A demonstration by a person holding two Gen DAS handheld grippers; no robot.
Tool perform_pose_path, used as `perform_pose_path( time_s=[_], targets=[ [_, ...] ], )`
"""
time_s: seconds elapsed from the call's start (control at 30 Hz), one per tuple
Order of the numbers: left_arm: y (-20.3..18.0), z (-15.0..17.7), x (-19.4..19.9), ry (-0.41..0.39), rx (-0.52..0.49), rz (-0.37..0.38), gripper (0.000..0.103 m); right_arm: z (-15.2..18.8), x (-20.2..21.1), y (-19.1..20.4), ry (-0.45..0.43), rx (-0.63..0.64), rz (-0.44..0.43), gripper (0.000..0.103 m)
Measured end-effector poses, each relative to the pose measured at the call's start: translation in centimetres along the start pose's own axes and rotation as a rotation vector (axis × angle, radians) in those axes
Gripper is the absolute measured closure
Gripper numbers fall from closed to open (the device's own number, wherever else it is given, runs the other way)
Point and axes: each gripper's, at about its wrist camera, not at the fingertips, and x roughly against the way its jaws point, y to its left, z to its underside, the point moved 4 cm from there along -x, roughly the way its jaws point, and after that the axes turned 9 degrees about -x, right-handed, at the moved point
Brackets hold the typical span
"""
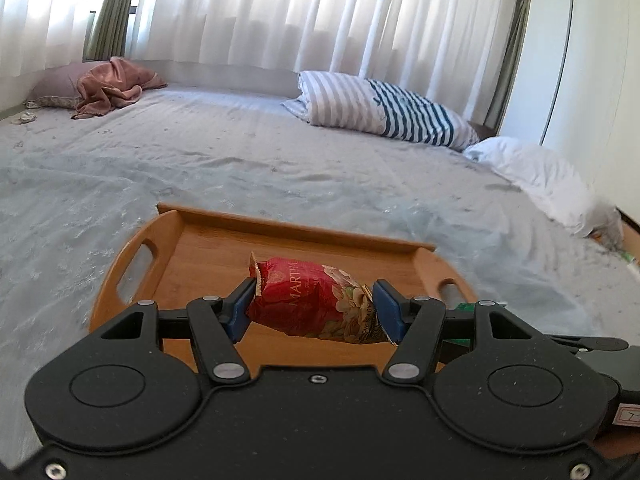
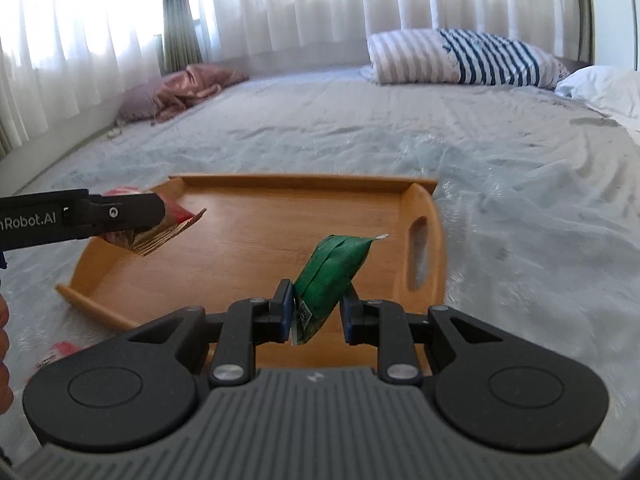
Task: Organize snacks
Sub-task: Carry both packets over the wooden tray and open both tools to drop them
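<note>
You're mid-carry: left gripper (image 1: 314, 306) pinches the red nut packet (image 1: 316, 304), right gripper (image 2: 316, 312) pinches the green snack packet (image 2: 328, 276), both over the wooden tray (image 2: 248, 232). Next, lower toward 12 o'clock and let go.

Bare wooden tray (image 2: 256, 240) floor, open from above across nearly its whole width. Low rim (image 2: 296, 179) along far side, raised handle wall (image 2: 420, 248) at right. Above tray's left part, left gripper (image 2: 160, 220) with red packet (image 2: 168, 228) in the way. Beyond tray, wide empty bedspread (image 1: 280, 152); pillows (image 1: 384, 108) far off.
</note>
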Motion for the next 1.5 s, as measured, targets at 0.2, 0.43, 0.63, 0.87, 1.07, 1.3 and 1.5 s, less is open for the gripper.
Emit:
perform_pose_path(
  time_s=[0.2, 0.43, 0.63, 0.87, 1.07, 1.3, 1.5],
  targets=[
    [0.8, 0.2, -4.4, 0.073, 0.011, -0.033, 0.043, -0.5, -2.6, 0.3, 0.029, 0.004, 0.012, 0.075],
    [1.4, 1.1, -6.5, 0.106, -0.006, -0.057, 0.043, -0.2, -3.8, 0.0, 0.047, -0.008, 0.013, 0.075],
    [1.2, 1.5, -6.9, 0.121, -0.025, -0.066, 0.043, -0.3, -4.1, 0.0, 0.048, -0.014, 0.008, 0.075],
    [1.3, 1.9, -7.5, 0.143, -0.028, -0.077, 0.042, -0.3, -4.4, 0.0, 0.056, -0.015, -0.001, 0.075],
    [1.2, 1.9, -7.7, 0.146, -0.031, -0.080, 0.042, -0.1, -4.6, 0.2, 0.059, -0.017, -0.009, 0.075],
    [1.3, 2.0, -7.9, 0.163, -0.046, -0.078, 0.037, -0.1, -4.4, 0.1, 0.063, -0.028, -0.024, 0.058],
    [1.6, 2.0, -7.0, 0.161, -0.049, -0.064, 0.004, 0.0, -3.7, 0.0, 0.063, -0.030, -0.038, 0.035]
  ],
)
